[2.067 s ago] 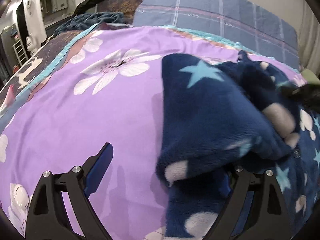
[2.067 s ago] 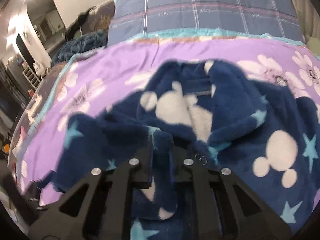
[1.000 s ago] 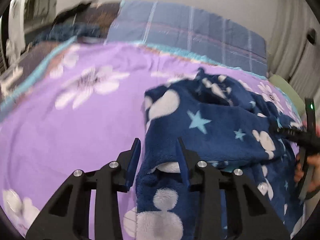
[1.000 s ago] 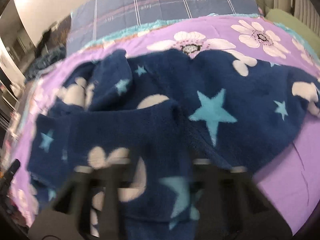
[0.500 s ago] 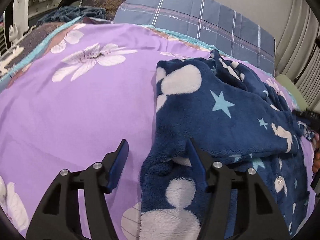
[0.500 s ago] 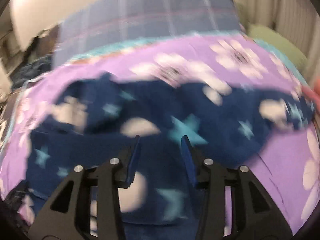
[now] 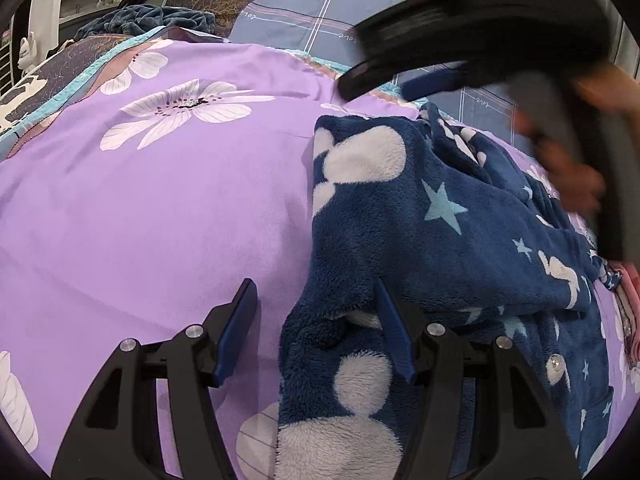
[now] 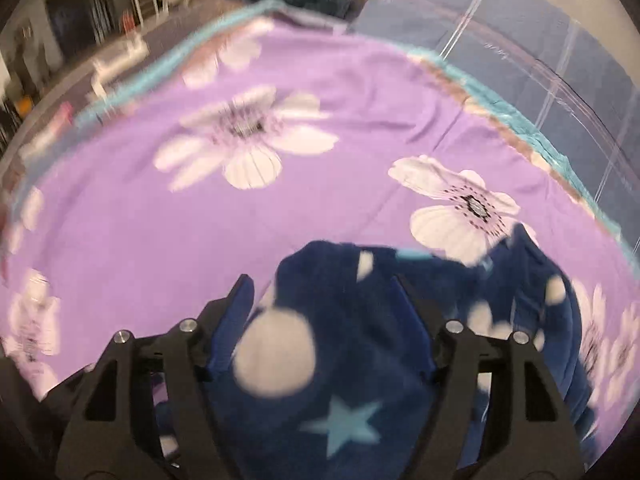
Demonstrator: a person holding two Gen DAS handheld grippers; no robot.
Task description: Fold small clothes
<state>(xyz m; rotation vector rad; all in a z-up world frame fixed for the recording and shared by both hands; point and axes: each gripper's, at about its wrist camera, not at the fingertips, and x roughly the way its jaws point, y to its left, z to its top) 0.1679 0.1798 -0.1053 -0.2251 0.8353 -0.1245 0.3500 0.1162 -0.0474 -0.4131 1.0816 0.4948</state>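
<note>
A navy fleece garment (image 7: 420,232) with white mouse-head shapes and pale blue stars lies bunched on the purple flowered bedspread (image 7: 168,208). My left gripper (image 7: 316,312) stands open low over the garment's left edge. Fleece lies between its jaws and against the right finger, but the pads do not press it. My right gripper (image 8: 322,296) hovers over the garment's far end (image 8: 340,360) with its jaws opening, fleece beneath them, nothing gripped. In the left wrist view it is a black blur at the top right with one blue pad (image 7: 432,80) showing, held by a hand (image 7: 568,168).
A blue plaid cover (image 7: 320,16) lies along the head of the bed, with a dark blue blanket heap (image 7: 148,20) at the far left. The bedspread's teal border (image 7: 80,80) marks the left edge. Something pink (image 7: 628,300) lies at the right edge.
The right gripper let go of the fleece, opened and swept across to the garment's far end, entering the left wrist view. The left gripper widened off the garment's edge and sank a little.
</note>
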